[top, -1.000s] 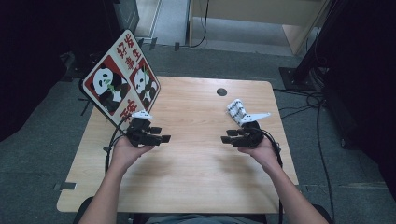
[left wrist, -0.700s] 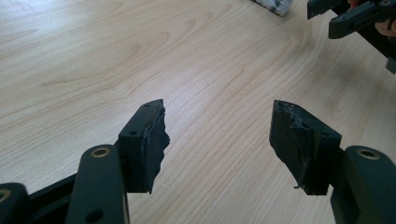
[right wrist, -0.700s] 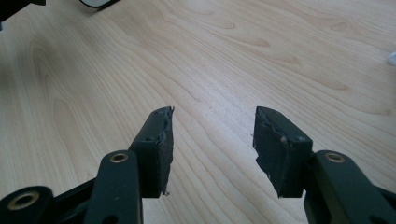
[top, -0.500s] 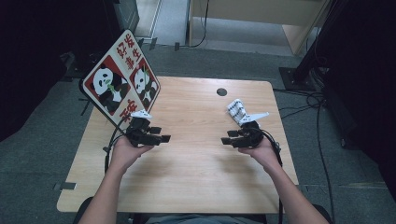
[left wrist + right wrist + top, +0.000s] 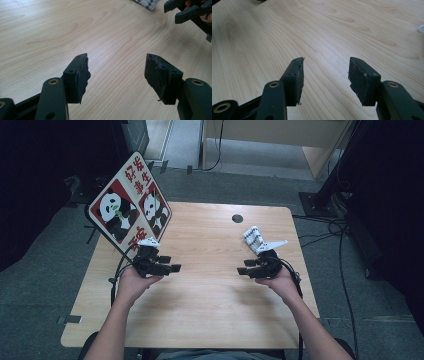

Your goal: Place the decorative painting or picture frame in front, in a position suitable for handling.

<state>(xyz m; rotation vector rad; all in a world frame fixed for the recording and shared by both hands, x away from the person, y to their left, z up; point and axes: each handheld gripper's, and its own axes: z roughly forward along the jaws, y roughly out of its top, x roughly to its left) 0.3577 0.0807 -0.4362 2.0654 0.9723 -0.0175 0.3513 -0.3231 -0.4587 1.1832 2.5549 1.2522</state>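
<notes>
Over the left part of the wooden table [image 5: 210, 295], my left gripper [image 5: 171, 264] is held in a hand and points toward the middle. Its jaws stand open with only bare wood between them [image 5: 117, 65]. My right gripper [image 5: 245, 267] faces it from the right side. Its jaws have just been opening and nothing lies between them [image 5: 325, 67]. A small white packet with a dark pattern [image 5: 253, 239] lies on the table just beyond the right gripper. The left gripper view shows the same packet at its top edge [image 5: 147, 3], and the right gripper [image 5: 185, 11] in its top right corner.
A large panda sign [image 5: 127, 210] leans at the table's left edge, close behind the left gripper. A dark round hole [image 5: 237, 218] sits near the far edge of the table. Cables [image 5: 345, 270] run over the floor on the right.
</notes>
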